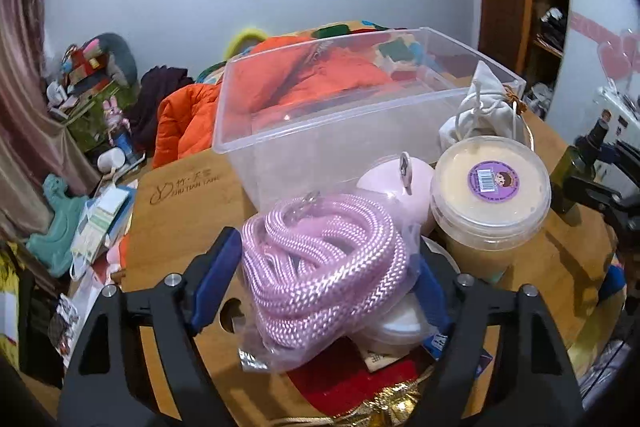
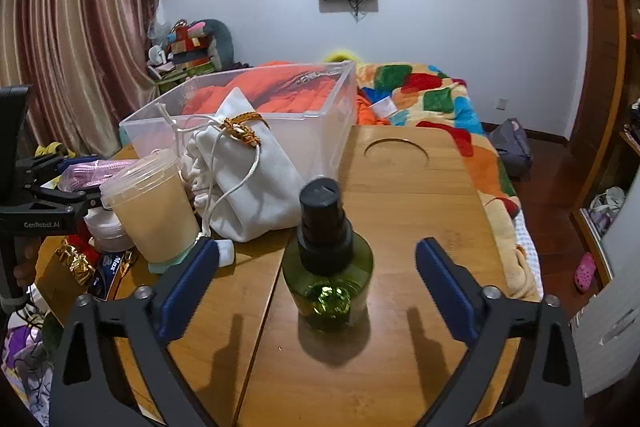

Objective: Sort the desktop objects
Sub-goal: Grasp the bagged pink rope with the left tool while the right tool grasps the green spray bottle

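A coil of pink rope in a clear plastic bag [image 1: 320, 267] sits between the blue pads of my left gripper [image 1: 324, 279], which is shut on it, above the clutter at the table's near side. In the right wrist view that gripper [image 2: 64, 187] shows at the left edge with the pink rope [image 2: 96, 171] in it. My right gripper [image 2: 320, 251] stands open around a green pump bottle [image 2: 328, 267] that is upright on the wooden table [image 2: 420, 207], with a gap on each side. A clear plastic box [image 1: 320, 131] stands behind, empty as far as I can see.
A lidded cup of beige liquid [image 1: 490, 187] and a white drawstring pouch [image 2: 256, 179] stand by the box. A pink round thing [image 1: 400, 183], a small white jar [image 1: 400, 327] and red and gold wrapping [image 2: 76, 261] crowd the left side. A bed with a colourful blanket [image 2: 440, 95] lies beyond.
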### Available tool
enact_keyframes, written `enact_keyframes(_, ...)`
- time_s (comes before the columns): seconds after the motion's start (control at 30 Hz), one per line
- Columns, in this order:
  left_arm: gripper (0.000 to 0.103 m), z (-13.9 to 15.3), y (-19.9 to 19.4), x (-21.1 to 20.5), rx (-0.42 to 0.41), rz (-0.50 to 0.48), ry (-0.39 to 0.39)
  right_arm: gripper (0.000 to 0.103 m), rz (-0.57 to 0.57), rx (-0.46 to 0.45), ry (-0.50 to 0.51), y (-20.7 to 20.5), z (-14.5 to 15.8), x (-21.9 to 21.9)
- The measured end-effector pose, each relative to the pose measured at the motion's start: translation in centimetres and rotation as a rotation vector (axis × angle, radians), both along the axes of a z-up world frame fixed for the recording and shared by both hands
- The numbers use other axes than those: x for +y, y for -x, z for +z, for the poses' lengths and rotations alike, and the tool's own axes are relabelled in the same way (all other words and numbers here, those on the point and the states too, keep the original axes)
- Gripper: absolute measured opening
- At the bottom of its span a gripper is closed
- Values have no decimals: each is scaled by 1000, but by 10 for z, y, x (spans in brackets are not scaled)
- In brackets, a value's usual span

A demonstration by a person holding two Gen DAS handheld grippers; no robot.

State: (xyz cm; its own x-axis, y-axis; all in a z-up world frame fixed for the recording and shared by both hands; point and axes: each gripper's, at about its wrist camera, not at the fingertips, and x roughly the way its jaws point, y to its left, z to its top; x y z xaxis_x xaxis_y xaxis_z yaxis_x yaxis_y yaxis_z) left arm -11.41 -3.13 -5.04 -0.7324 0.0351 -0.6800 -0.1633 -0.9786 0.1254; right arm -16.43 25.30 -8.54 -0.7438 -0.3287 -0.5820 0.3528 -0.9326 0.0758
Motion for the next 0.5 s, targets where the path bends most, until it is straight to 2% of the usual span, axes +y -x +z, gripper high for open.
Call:
enact_keyframes(0.07,74,1,0,0,0,-17,5,88,8,-8,2,1,-3,1)
enact_keyframes(0.13,60,1,0,-3,-8,-34,-7,80,17,-20,5,3,-5,1)
enact_keyframes(0.17,57,2,1,-5,-11,-30,-13,78,20,-28,5,5,-5,1)
enact_keyframes(0.23,54,3,0,-10,-11,-19,-21,67,24,-42,9,8,-7,1)
enact_keyframes(0.37,49,5,-8,-17,-7,-5,-50,55,37,-66,17,12,-8,0)
enact_keyframes(0.5,39,5,-17,-26,2,30,-67,39,50,-73,5,12,-8,-2)
